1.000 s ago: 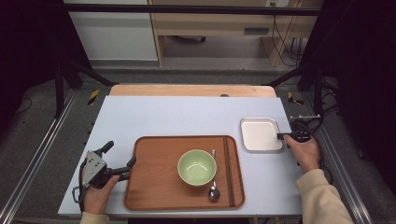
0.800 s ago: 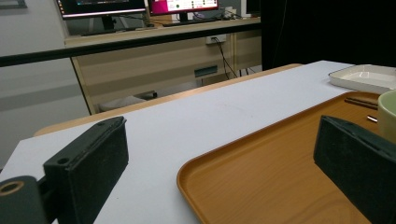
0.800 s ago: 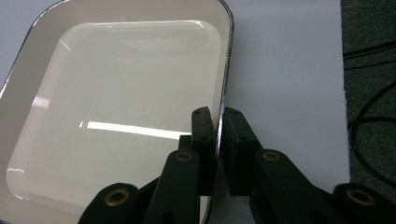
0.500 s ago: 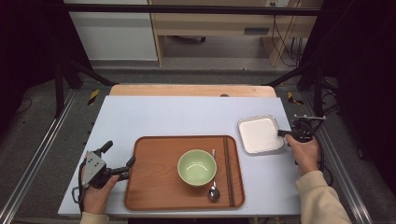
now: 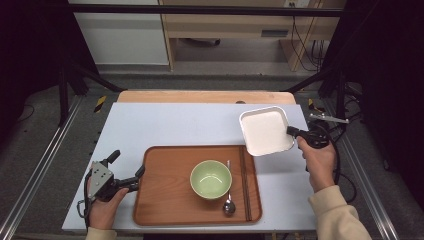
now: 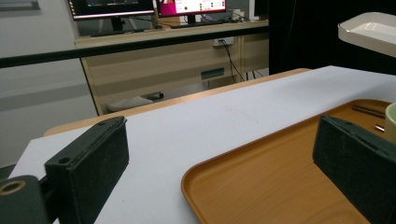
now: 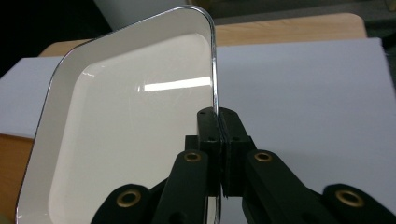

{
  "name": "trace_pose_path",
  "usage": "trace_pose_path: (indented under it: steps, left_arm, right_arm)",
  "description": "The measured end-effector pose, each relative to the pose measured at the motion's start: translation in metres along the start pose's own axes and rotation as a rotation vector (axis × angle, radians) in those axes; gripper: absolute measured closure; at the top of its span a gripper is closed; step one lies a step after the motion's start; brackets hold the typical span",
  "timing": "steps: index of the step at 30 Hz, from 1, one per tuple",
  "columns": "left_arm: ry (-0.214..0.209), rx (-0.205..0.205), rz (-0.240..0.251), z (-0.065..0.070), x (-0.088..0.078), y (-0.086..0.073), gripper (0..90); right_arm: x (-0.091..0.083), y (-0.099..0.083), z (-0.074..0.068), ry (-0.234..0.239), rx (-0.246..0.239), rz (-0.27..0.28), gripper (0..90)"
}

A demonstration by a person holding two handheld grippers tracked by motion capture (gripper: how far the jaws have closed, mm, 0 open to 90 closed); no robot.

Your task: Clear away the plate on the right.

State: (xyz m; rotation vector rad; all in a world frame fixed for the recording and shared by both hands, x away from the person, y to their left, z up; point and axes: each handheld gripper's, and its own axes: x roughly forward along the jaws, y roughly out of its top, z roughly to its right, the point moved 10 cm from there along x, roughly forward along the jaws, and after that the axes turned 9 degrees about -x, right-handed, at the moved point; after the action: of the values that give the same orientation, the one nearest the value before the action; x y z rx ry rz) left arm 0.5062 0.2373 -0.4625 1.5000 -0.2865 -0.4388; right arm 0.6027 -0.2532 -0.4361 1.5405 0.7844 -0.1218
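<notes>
A white square plate (image 5: 266, 131) hangs tilted above the table's right side, its near-left corner over the wooden tray (image 5: 165, 200). My right gripper (image 5: 291, 131) is shut on the plate's right rim. In the right gripper view the pads of the right gripper (image 7: 218, 126) pinch the rim of the plate (image 7: 130, 130). On the tray sit a green bowl (image 5: 211, 179), a spoon (image 5: 228, 202) and dark chopsticks (image 5: 245, 185). My left gripper (image 5: 127, 164) rests open at the tray's left edge. In its own view the left gripper (image 6: 219, 140) has nothing between its fingers, and the tray (image 6: 280, 186) lies ahead.
The pale tabletop (image 5: 175, 125) stretches bare behind the tray, ending in a wooden strip (image 5: 200, 96) at the far edge. Black frame legs (image 5: 320, 75) stand at both far corners. The raised plate (image 6: 369, 30) appears at the upper right of the left gripper view.
The right gripper has lifted the white plate off the table and carried it up and left, toward the tray. The left gripper has stayed put.
</notes>
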Motion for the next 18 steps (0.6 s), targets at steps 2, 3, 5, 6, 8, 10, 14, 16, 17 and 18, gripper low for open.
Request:
trace_pose_path:
  steps: [2,3,5,6,8,10,14,16,17,18]
  left_arm:
    - [0.0,-0.007,0.005,0.001,-0.001,0.003,3.4]
    - [0.001,-0.007,0.007,0.002,-0.001,0.004,3.6]
    - [0.001,-0.013,0.017,0.004,-0.003,0.008,4.6]
    - [0.001,-0.016,0.021,0.005,-0.003,0.01,5.1]
    - [-0.004,-0.02,0.03,0.008,-0.004,0.014,6.3]
    - [-0.005,-0.018,0.034,0.01,-0.004,0.018,7.6]
    - [-0.012,-0.017,0.045,0.016,-0.003,0.026,9.8]
    - [-0.018,-0.008,0.052,0.021,-0.001,0.032,10.9]
    - [-0.019,-0.005,0.053,0.022,0.0,0.034,12.0]
    - [-0.024,-0.002,0.059,0.025,0.002,0.038,12.4]
  right_arm:
    - [-0.001,0.007,-0.017,0.022,-0.014,0.016,89.2]
    - [-0.001,0.01,-0.026,0.035,-0.025,0.023,89.2]
    - [0.0,0.015,-0.042,0.056,-0.046,0.04,89.2]
    - [0.0,0.017,-0.05,0.063,-0.059,0.045,89.2]
    - [0.002,0.021,-0.064,0.077,-0.07,0.056,89.2]
    - [0.005,0.025,-0.075,0.087,-0.085,0.062,89.2]
    - [0.015,0.035,-0.092,0.098,-0.102,0.067,89.2]
    - [0.021,0.041,-0.102,0.111,-0.113,0.075,89.2]
    - [0.023,0.042,-0.107,0.118,-0.113,0.078,89.2]
    - [0.024,0.044,-0.111,0.122,-0.12,0.082,89.2]
